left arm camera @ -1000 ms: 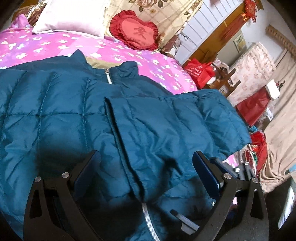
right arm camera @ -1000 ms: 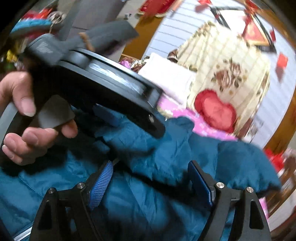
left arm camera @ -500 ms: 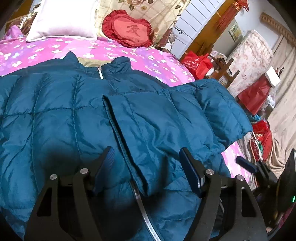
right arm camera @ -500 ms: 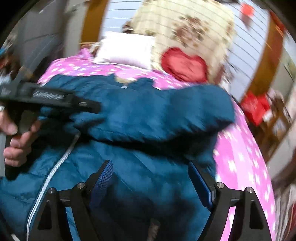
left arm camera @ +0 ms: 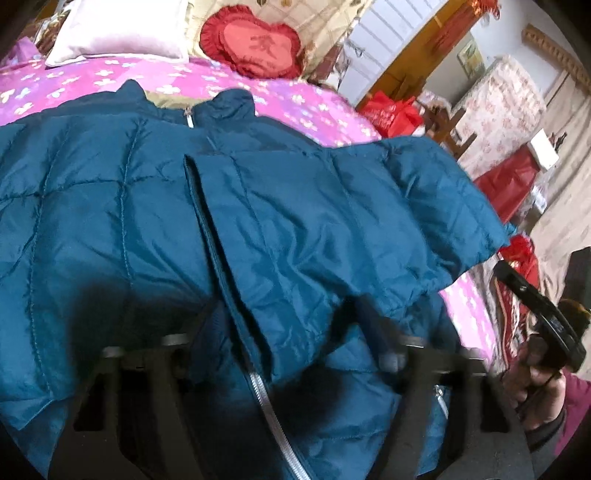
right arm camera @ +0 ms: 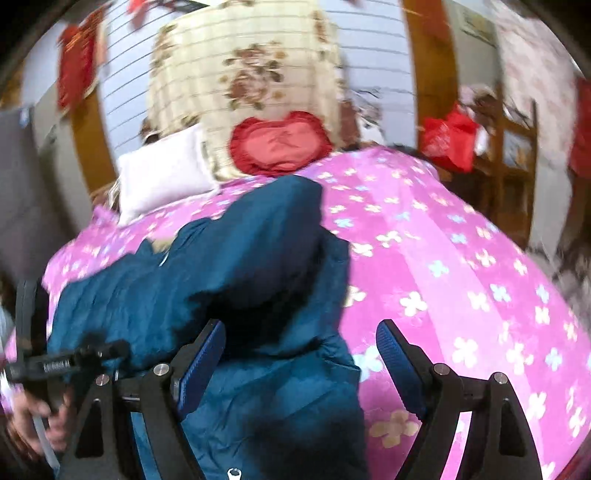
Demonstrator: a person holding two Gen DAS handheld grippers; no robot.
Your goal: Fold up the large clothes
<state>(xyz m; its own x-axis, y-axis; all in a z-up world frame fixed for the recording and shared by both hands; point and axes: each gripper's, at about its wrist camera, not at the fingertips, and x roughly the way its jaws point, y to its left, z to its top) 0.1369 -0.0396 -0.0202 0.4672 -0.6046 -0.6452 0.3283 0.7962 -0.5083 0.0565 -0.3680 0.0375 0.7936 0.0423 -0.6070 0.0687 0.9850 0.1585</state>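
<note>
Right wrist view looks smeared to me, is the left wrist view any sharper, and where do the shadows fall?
Right wrist view: background and heart cushion are motion-blurred, while the right gripper stays crisp. Left wrist view: the blue jacket and bedspread are sharper, but the left gripper is smeared, with a dark shadow on the jacket beside it. Both views bend strongly at the fisheye edges.

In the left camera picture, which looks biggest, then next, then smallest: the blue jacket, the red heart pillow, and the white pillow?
1. Jacket, by far; it fills most of the picture.
2 and 3. White pillow and heart pillow look about alike, and the white one is cut off at the edge, so I won't rank them.
</note>
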